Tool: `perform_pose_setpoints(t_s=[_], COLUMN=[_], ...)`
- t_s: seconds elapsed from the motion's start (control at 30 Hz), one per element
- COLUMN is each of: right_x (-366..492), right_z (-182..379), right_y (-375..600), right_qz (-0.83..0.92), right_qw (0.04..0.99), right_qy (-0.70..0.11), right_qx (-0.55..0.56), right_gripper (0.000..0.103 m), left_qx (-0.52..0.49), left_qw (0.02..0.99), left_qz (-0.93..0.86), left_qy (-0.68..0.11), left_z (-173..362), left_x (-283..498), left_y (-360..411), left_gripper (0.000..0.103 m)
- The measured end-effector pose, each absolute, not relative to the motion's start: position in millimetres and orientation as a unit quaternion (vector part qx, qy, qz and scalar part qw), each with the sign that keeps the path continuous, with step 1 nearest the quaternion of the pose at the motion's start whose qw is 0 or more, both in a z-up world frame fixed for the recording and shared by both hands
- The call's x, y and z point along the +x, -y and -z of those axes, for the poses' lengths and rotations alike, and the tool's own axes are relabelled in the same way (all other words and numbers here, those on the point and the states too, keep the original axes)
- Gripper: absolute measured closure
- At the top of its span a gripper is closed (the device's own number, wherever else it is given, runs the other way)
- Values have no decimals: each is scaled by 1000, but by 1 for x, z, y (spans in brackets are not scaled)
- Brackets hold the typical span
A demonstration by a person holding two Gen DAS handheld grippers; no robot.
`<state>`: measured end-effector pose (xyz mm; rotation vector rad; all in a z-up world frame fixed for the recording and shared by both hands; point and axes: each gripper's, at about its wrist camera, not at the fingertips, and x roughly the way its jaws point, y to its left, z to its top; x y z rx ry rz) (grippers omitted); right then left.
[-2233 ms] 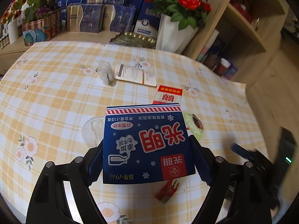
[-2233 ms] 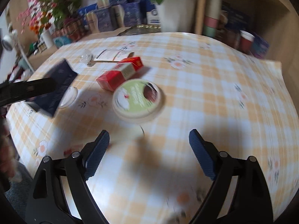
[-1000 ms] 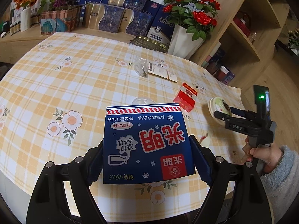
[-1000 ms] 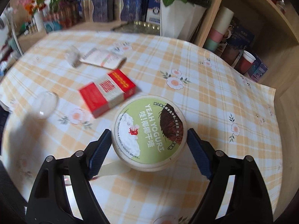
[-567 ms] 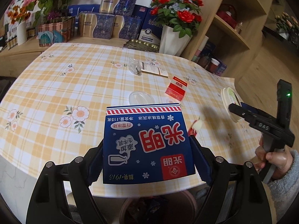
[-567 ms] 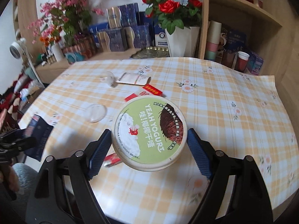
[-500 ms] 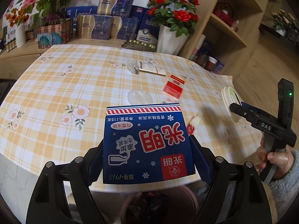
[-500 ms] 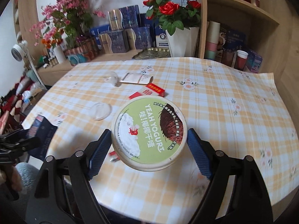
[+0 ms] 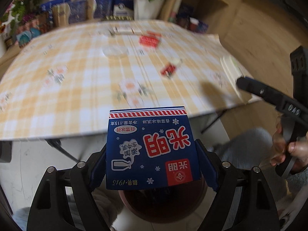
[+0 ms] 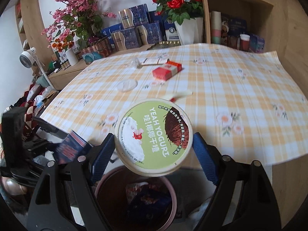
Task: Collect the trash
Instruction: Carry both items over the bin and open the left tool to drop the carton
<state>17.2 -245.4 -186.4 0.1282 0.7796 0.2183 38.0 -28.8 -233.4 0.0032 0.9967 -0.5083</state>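
Note:
My left gripper [image 9: 152, 159] is shut on a blue ice-cream box [image 9: 151, 148] with red and white print, held past the table's near edge above a dark red trash bin [image 9: 163, 204]. My right gripper [image 10: 153, 146] is shut on a round yogurt tub [image 10: 154, 136] with a green lid, above the same trash bin [image 10: 134, 198], which holds wrappers. In the right wrist view the blue box [image 10: 70, 147] and the left gripper show at the lower left. In the left wrist view the right gripper [image 9: 248, 85] and the hand holding it [image 9: 288, 150] show at the right.
On the yellow checked tablecloth [image 10: 221, 88] lie a red carton [image 10: 166, 70], a clear plastic lid [image 10: 127, 84], a small red wrapper [image 10: 179, 96], a clear cup and a flat packet [image 10: 152, 60]. Flower pots, boxes and shelves stand behind.
Both grippers have drawn back off the table with their loads and now hang over the bin below the table's edge. The left view has tilted and blurred.

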Motion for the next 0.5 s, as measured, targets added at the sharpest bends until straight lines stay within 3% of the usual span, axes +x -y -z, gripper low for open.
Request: perform_pose_setpoints(t_s=[0.3,0.5], right_x=[0,-5], right_z=[196,201], right_y=[248,248], right_qz=[-107,-104], right_qw=[912,910], right_qy=[-390,-395], right_qx=[70,73], right_gripper=[22,22], left_qx=[17,2], left_qw=[807,811], left_qz=[260,256], left_qy=[-529,-527], left_z=[280,281], left_x=[29,33], left_y=[51,51], left_gripper=[22,10])
